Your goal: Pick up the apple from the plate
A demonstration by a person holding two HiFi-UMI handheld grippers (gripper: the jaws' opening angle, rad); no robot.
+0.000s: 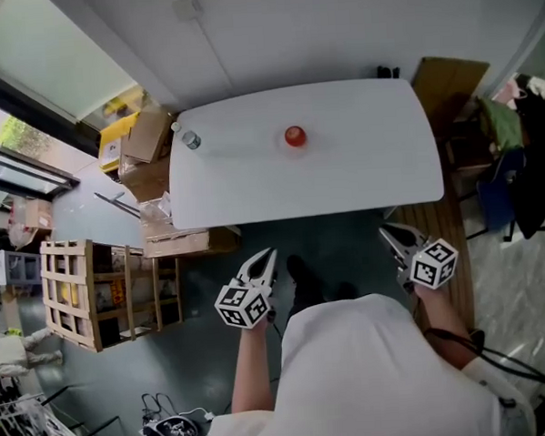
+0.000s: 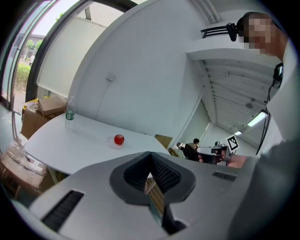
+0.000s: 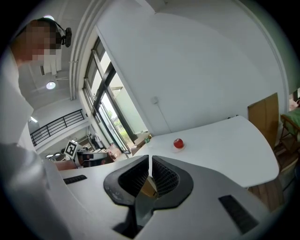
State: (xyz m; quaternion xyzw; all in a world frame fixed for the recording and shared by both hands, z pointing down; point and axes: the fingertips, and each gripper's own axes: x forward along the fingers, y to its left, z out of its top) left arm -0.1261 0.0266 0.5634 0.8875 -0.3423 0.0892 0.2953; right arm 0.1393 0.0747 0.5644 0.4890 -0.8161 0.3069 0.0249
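In the head view a red apple [image 1: 295, 136] sits on a small pale plate [image 1: 295, 147] on the white surface [image 1: 370, 162], a little toward the far edge and slightly toward 9 o'clock of the middle. A clear bottle [image 1: 191, 140] with a grey cap stands upright at 9 o'clock of the apple, near the surface's left end and well apart from the plate. The rest of the surface is bare white.

Both tools hang over the dark floor [image 1: 338, 250] on the near side of the surface, touching nothing. The left tool [image 1: 268, 254] lies at 7 o'clock of the apple and the right tool [image 1: 387, 229] at 5 o'clock, each with its tip aimed toward 12 o'clock and its marker cube behind it. In the left gripper view the ribbed pads meet along a thin line with nothing between them, so that tool is closed and empty; the apple shows at 11 o'clock above its tip. In the right gripper view the pads likewise stand together with only a sliver of a slit, empty, and the apple shows at 1 o'clock beyond the tip.

Cardboard boxes [image 1: 145, 142] are stacked off the surface's left end, and a wooden crate [image 1: 76, 291] stands on the floor at 9 o'clock of the left tool
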